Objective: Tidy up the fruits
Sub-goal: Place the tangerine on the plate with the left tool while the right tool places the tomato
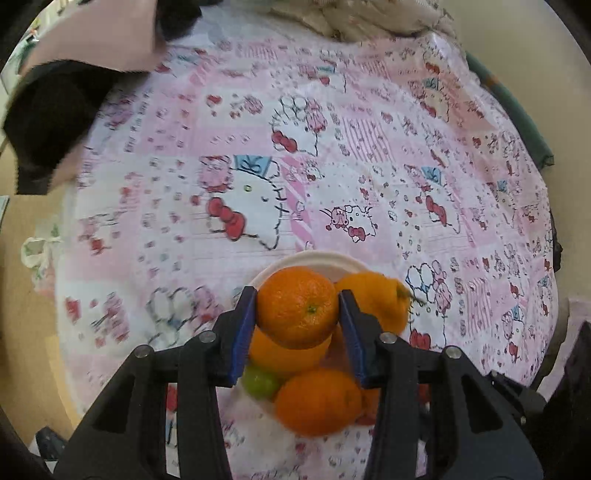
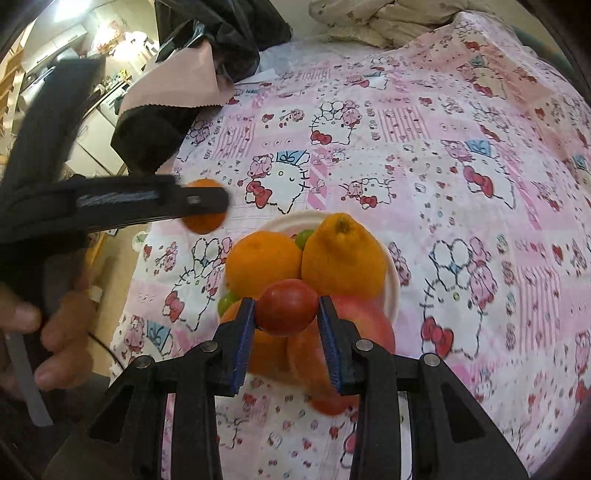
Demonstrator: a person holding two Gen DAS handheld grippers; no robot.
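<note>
Tabletop (image 1: 369,155) under pink cartoon-print cloth, filling both wrist views; dark bag with pink fabric (image 1: 55,110) at far left edge, crumpled beige bedding (image 2: 388,22) at far edge. White plate (image 1: 332,260) near front centre, heaped with fruit.

On plate, largest first: knobbed yellow-orange citrus (image 2: 341,254); round orange (image 2: 264,264) just beside it; pale red apple-like fruit (image 2: 365,325) at near side, partly hidden; green limes (image 2: 304,236) wedged between larger fruit. One more small red fruit (image 2: 332,404) on cloth just off plate, blurred.

Left hand-held gripper (image 1: 297,304) closed on small orange (image 1: 297,306), both blue pads pressed to its flanks, fruit raised above pile; in right wrist view same orange (image 2: 205,210) carried clear of plate toward left, bare fingers (image 2: 62,332) on handle.

Right hand-held gripper (image 2: 286,314) closed on small red tomato-like fruit (image 2: 286,312), held above plate.

Progress, as judged: early. Two pieces lifted out, none yet seen set down in sorted place; no destination container visible. Bulk of pile left on plate for sorting.
</note>
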